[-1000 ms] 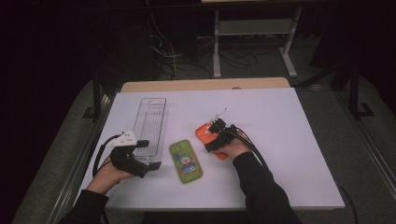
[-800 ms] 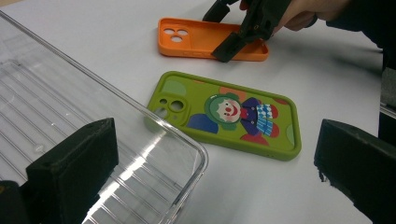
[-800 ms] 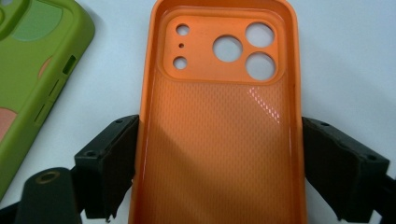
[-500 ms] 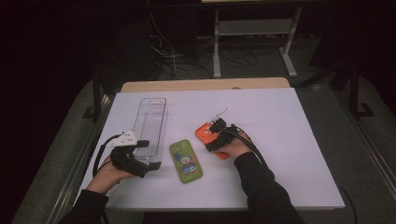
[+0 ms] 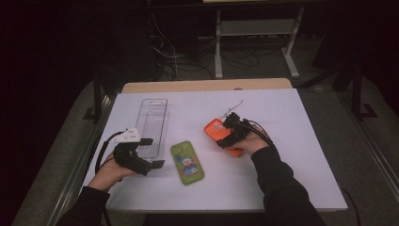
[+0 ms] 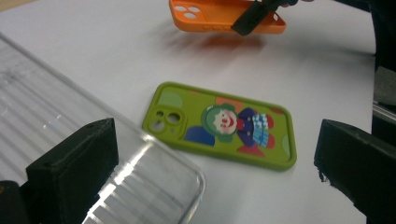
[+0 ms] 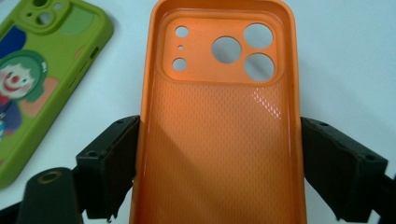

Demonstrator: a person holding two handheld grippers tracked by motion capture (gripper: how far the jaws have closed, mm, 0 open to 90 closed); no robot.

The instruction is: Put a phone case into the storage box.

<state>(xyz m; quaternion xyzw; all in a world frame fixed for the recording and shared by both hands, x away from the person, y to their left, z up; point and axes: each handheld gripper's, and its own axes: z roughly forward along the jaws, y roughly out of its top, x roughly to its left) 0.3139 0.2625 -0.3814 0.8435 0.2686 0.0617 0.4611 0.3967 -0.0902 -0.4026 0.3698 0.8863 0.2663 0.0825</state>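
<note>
An orange phone case (image 7: 219, 93) lies hollow side up between my right gripper's (image 7: 224, 158) jaws, which are shut on its long sides. In the high view the right gripper (image 5: 229, 136) holds the orange case (image 5: 212, 128) right of the table's centre. In the left gripper view the orange case (image 6: 205, 14) hangs a little above its shadow. A green phone case with a clown picture (image 5: 187, 162) lies flat on the table. My left gripper (image 5: 153, 151) is open to the left of it, its jaws wide apart in front of the green case (image 6: 224, 123).
A clear plastic tray (image 5: 151, 123) lies lengthwise at the left, with its near corner (image 6: 140, 172) between the left gripper's jaws. The white tabletop (image 5: 282, 179) has free room at the right and front. Shelving and cables stand behind the table.
Almost nothing differs. Both hands stay in place, and the right gripper keeps hold of the orange case.
</note>
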